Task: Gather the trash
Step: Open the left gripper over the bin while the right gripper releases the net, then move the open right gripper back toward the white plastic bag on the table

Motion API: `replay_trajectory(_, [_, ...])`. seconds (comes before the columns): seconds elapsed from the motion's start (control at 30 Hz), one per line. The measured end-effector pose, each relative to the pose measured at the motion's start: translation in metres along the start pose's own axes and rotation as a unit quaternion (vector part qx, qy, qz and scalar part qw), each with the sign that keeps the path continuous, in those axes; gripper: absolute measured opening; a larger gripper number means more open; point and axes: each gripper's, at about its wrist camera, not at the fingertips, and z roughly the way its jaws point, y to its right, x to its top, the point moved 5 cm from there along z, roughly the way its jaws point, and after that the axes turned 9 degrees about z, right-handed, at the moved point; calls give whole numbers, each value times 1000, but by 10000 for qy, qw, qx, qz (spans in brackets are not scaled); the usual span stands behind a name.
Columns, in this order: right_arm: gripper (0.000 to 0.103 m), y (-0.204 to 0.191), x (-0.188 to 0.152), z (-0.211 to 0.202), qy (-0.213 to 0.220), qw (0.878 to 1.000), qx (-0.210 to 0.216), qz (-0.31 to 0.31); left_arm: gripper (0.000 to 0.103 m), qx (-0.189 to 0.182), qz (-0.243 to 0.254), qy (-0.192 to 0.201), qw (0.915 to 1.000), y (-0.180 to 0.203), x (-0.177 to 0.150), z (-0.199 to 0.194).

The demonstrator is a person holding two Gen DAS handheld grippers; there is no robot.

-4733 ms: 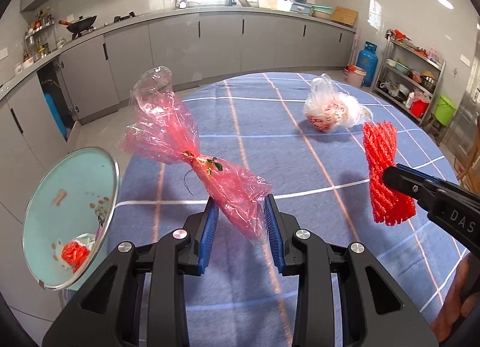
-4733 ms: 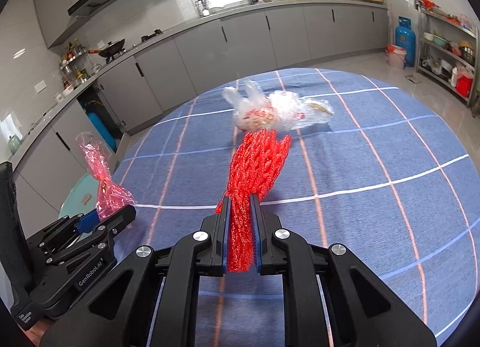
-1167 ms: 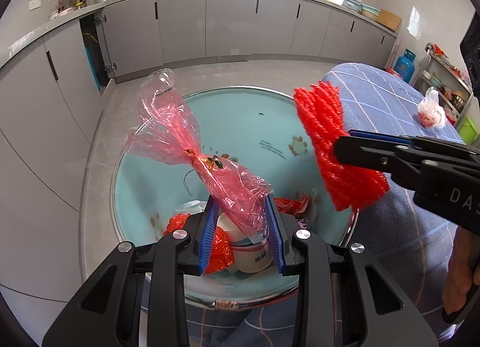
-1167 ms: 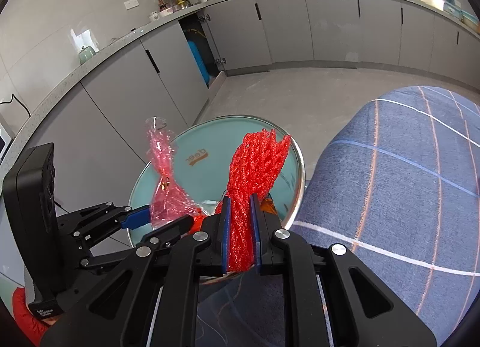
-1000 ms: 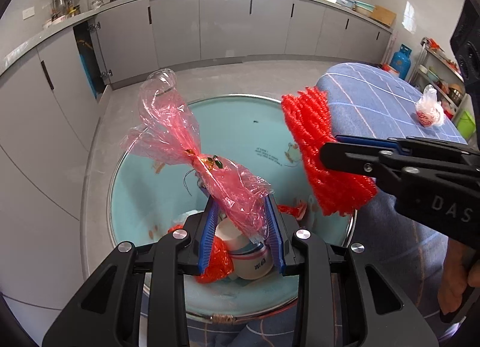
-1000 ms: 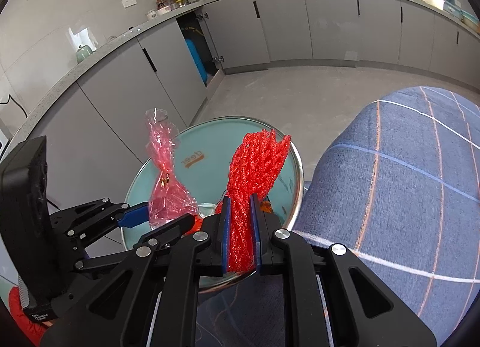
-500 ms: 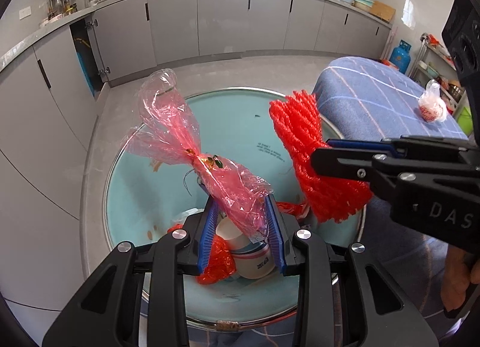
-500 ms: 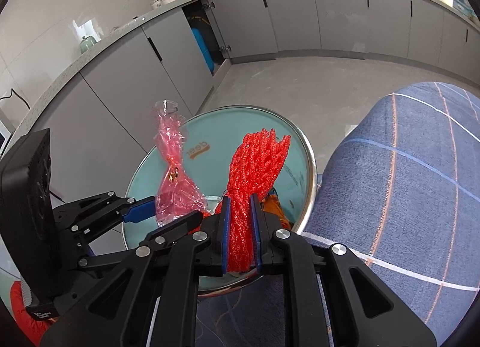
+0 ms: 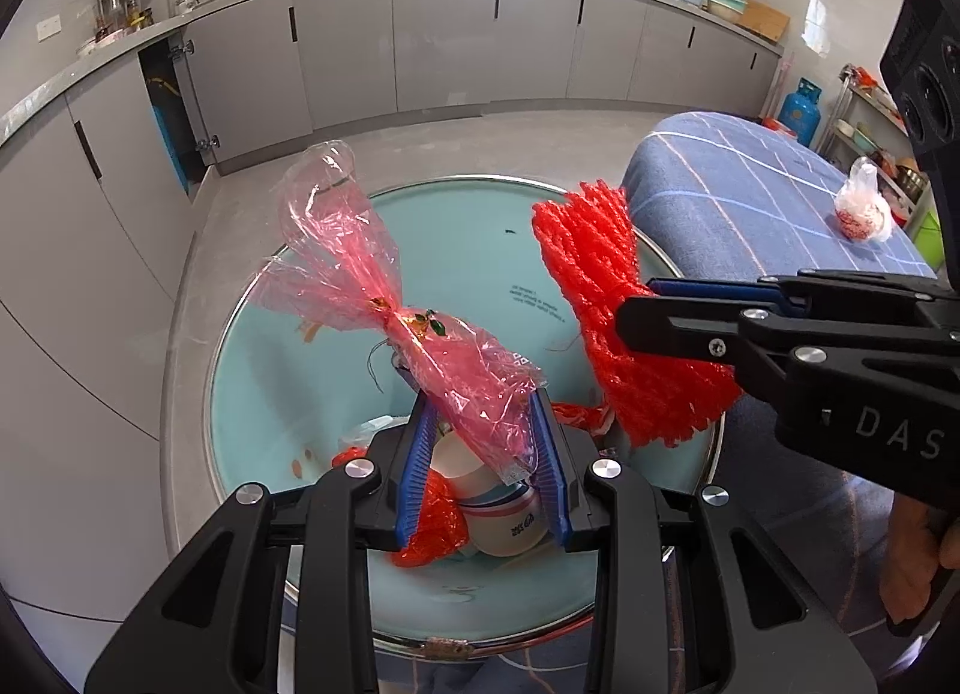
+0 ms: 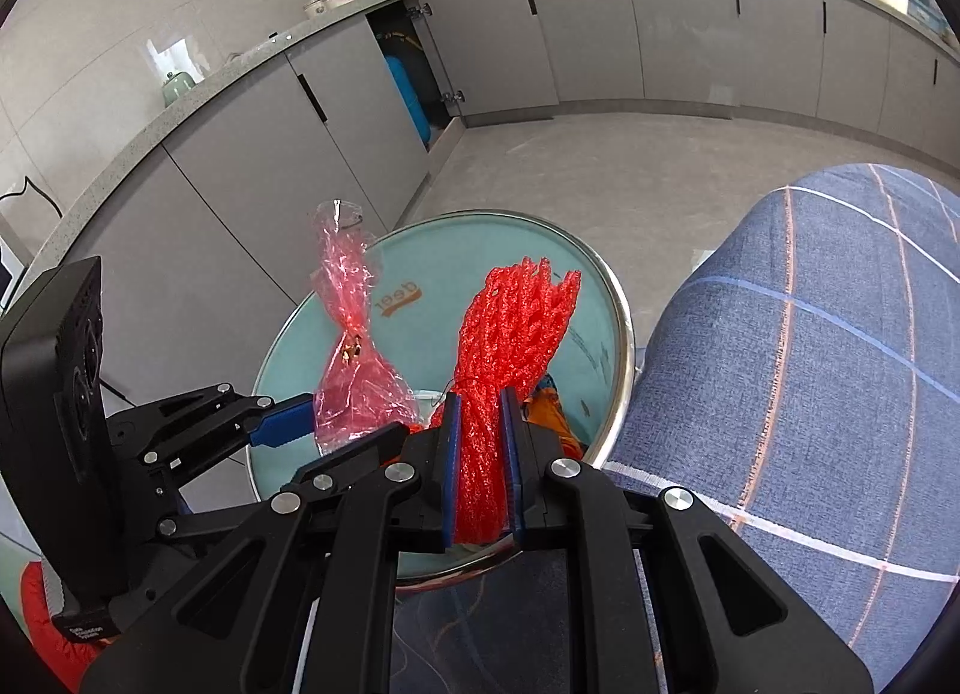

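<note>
Evidently the drop-off step is in hand: two pieces of trash are held over the pale blue bin (image 9: 270,394) and neither is yet released. The left gripper (image 9: 485,454) is pinched on a pink cellophane wrapper (image 9: 390,298), whose free end points toward eleven o'clock in the left wrist view. The right gripper (image 10: 479,454) is pressed together on a red foam net (image 10: 510,346), seen at three o'clock of the wrapper. Next, both sets of jaws are judged to need spreading so that the pieces fall inside the rim. Inside the bin, a white paper cup (image 9: 498,508) and red scraps (image 9: 429,526) are seen at the bottom. On the blue checked tablecloth (image 9: 750,202), at two o'clock, a knotted plastic bag (image 9: 861,208) is left uncollected.
</note>
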Motion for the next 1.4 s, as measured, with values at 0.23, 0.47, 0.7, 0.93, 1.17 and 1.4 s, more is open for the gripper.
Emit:
replay_trajectory(0.23, [14, 1, 4, 2, -2, 10000, -43, -6, 32, -54, -66, -23, 10000, -7, -2, 0])
replay_trajectory(0.47, [14, -2, 10, 9, 2, 9999, -88, -70, 32, -222, -94, -247, 9994, -12, 1, 11])
replay_trajectory(0.7, [29, 0, 11, 19, 12, 9998, -154, -95, 63, -39, -116, -383, 9992, -20, 6, 21])
replay_trajectory(0.93, [37, 11, 10, 5, 286, 9995, -96, 106, 69, 300, -47, -379, 9988, -21, 1, 19])
replay_trajectory(1.17, [38, 19, 0, -20, 780, 9962, -257, 274, 83, 712, -453, -30, 9964, -27, -1, 2])
replay_trajectory(1.4, [67, 33, -6, -32, 1029, 9924, -413, 543, 90, 1100, -657, -16, 9918, -29, -5, -6])
